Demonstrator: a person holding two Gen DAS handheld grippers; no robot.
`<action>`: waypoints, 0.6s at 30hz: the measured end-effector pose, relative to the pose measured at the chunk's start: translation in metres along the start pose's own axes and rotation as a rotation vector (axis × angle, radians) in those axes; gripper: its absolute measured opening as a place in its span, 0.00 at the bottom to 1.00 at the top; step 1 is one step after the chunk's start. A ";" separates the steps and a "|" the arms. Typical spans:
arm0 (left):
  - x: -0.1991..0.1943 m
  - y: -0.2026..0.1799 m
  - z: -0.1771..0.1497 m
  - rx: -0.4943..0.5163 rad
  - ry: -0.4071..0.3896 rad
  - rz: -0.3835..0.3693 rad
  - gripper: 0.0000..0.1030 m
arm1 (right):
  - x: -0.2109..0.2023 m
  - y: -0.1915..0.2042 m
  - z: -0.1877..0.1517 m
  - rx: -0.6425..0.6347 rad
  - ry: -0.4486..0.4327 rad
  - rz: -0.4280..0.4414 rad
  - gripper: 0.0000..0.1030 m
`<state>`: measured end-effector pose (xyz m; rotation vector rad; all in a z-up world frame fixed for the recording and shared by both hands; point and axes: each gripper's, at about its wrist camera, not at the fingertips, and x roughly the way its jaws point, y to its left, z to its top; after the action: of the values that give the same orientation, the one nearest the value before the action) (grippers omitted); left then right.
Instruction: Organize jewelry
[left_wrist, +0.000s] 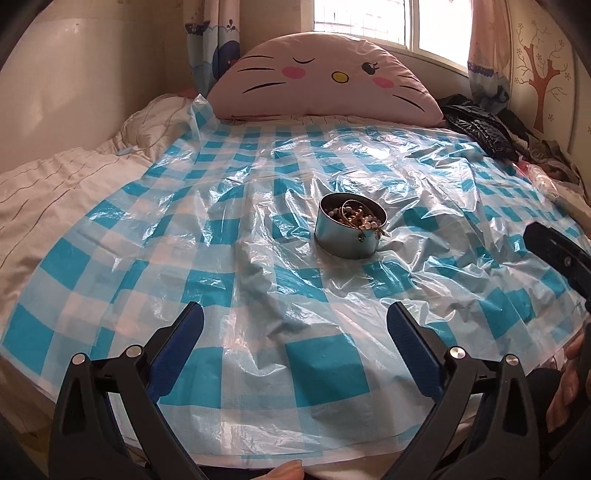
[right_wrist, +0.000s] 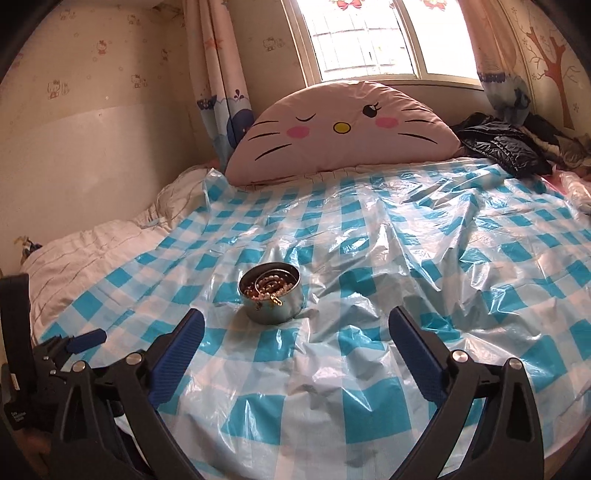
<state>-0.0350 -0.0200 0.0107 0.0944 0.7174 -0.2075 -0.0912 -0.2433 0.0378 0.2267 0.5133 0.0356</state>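
A small round metal tin (left_wrist: 349, 236) stands on the blue-checked plastic sheet (left_wrist: 221, 258) on the bed. It holds a heap of pearl and gold jewelry (left_wrist: 360, 218), with one piece hanging over its front rim. The tin also shows in the right wrist view (right_wrist: 271, 302) with the jewelry (right_wrist: 271, 288) inside. My left gripper (left_wrist: 295, 314) is open and empty, well short of the tin. My right gripper (right_wrist: 295, 319) is open and empty, just before the tin and a little to its right. The right gripper's body shows at the right edge of the left wrist view (left_wrist: 557, 254).
A pink cat-face cushion (left_wrist: 325, 77) leans against the window wall at the bed's far end. A black jacket (left_wrist: 480, 129) and other clothes lie at the far right. White bedding (left_wrist: 55, 184) lies bunched at the left. The wall runs along the left side.
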 end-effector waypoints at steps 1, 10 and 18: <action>0.000 0.000 0.000 -0.001 -0.001 -0.001 0.93 | -0.003 0.001 -0.003 -0.006 0.009 -0.010 0.93; -0.001 -0.010 0.002 0.024 -0.004 -0.003 0.93 | 0.005 0.000 -0.013 -0.004 0.114 -0.038 0.93; -0.001 -0.016 0.003 0.037 -0.007 0.002 0.93 | 0.009 0.025 -0.019 -0.133 0.114 -0.085 0.93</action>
<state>-0.0372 -0.0360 0.0138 0.1295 0.7066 -0.2191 -0.0919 -0.2140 0.0229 0.0726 0.6310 0.0003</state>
